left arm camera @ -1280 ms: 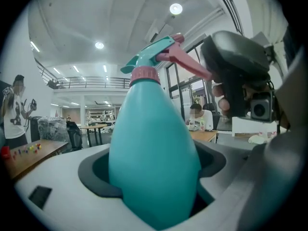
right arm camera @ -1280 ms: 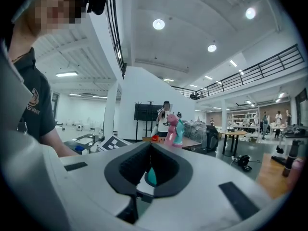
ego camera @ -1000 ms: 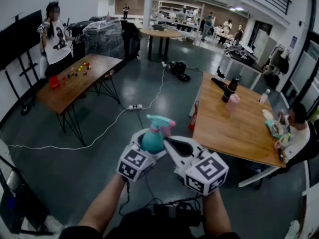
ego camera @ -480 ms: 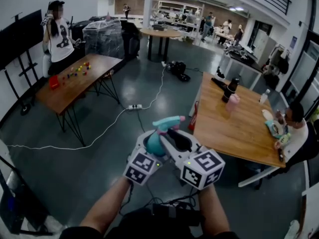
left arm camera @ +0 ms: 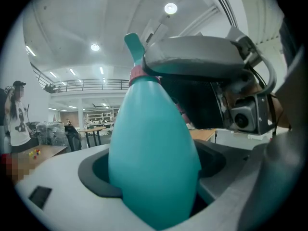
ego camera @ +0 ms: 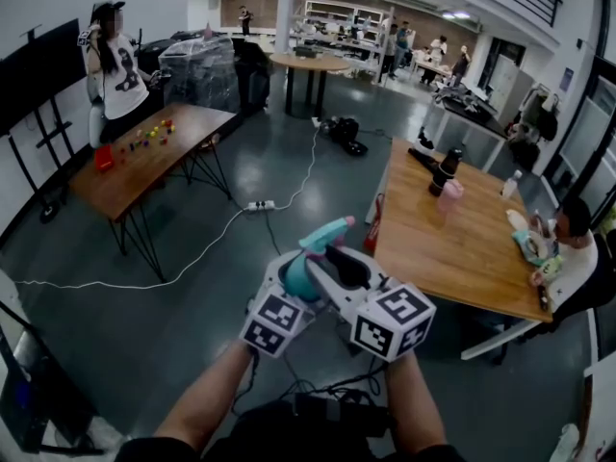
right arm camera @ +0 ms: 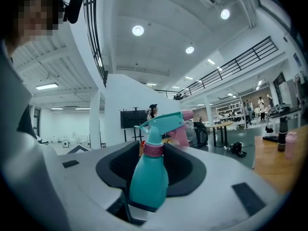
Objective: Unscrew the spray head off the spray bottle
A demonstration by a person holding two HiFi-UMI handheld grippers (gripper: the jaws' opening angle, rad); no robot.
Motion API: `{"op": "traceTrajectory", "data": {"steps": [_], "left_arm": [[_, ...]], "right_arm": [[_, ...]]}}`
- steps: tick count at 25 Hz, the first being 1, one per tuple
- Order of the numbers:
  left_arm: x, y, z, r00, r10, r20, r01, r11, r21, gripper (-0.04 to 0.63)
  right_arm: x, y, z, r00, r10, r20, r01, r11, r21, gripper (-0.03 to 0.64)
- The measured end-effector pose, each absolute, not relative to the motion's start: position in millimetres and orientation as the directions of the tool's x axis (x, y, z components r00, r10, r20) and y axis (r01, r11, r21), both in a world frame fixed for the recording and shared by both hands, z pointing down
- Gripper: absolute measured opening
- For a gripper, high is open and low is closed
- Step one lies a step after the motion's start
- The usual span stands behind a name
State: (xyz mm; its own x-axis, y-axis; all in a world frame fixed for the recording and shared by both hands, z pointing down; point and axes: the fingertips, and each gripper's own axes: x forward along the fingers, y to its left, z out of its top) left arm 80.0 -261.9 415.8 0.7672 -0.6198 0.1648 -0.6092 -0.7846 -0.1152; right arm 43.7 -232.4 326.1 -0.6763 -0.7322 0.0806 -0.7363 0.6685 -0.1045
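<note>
- The left gripper (ego camera: pixel 290 283) sits low in the head view, at about 6 o'clock. Its fingers (left arm camera: pixel 62 182) are clenched on the wide teal body of the spray bottle (left arm camera: pixel 154 158), which is held up in the air.
- The spray head (right arm camera: pixel 161 121), teal with a pink nozzle tip, tops the bottle above a pink collar (right arm camera: pixel 154 149). In the head view it points toward 2 o'clock.
- The right gripper (ego camera: pixel 339 263) comes in from 4 o'clock of the bottle. Its fingers (right arm camera: pixel 72 177) have just been opening and now stand released, with the bottle's neck and upper body between them, the pads not pressing.
- A wooden desk (ego camera: pixel 462 258) lies at 3 o'clock of the bottle and carries a dark bottle (ego camera: pixel 443 173) and a pink cup (ego camera: pixel 449 195).
- A second desk (ego camera: pixel 125 176), with small coloured pieces on it, stands at 10 o'clock.
</note>
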Motion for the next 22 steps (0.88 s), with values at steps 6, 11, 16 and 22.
{"op": "traceTrajectory", "data": {"steps": [6, 11, 16, 22], "left_arm": [[84.5, -255.3, 420.0, 0.798, -0.574, 0.183, -0.560, -0.819, -0.122, 0.436], [87.6, -233.2, 415.9, 0.894, -0.410, 0.180, -0.398, -0.912, -0.100, 0.436], [92.3, -210.3, 410.1, 0.954, -0.255, 0.158, -0.247, -0.967, -0.069, 0.436], [86.7, -224.2, 408.3, 0.932, -0.341, 0.127, -0.336, -0.940, -0.059, 0.436]], "right_arm": [[46.0, -234.2, 330.2, -0.714, -0.696, 0.075, -0.700, 0.709, -0.087, 0.144], [44.3, -220.5, 328.3, -0.838, -0.544, 0.037, -0.545, 0.834, -0.090, 0.143], [45.1, -206.0, 324.6, -0.919, -0.394, 0.002, -0.392, 0.916, -0.082, 0.143], [39.9, -205.5, 323.6, -0.913, -0.407, -0.013, -0.405, 0.910, -0.089, 0.189]]}}
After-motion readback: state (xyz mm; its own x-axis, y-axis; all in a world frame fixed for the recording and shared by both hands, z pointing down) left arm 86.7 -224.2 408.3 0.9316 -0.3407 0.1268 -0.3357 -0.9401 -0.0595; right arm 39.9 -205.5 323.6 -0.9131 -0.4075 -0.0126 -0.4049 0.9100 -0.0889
